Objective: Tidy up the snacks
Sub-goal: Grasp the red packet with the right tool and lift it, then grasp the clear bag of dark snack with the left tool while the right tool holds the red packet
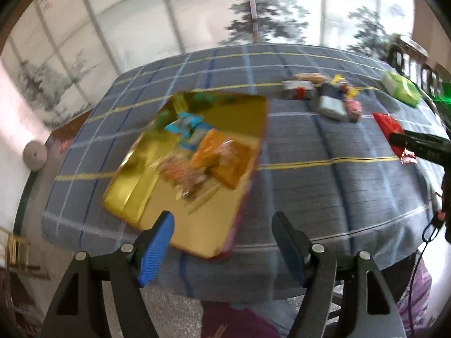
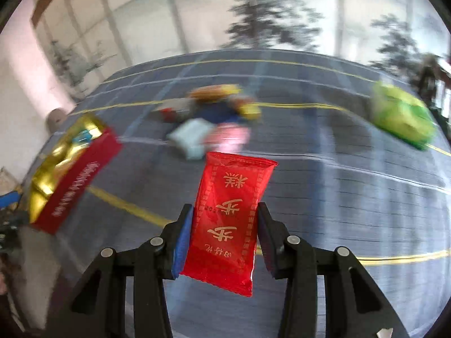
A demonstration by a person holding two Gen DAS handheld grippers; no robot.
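Right wrist view: right gripper (image 2: 224, 233) clamped on a red packet (image 2: 225, 219), lifted above the checked tablecloth (image 2: 352, 197). Beyond, a blurred heap of loose snacks (image 2: 208, 121); far right, a green bag (image 2: 400, 115); left, the gold-lined red box (image 2: 70, 174). Left wrist view: left gripper (image 1: 224, 246) spread wide, gripping nothing, above the box's near edge, with several snacks inside.

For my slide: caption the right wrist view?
Right gripper holding a red snack packet above the plaid tablecloth.
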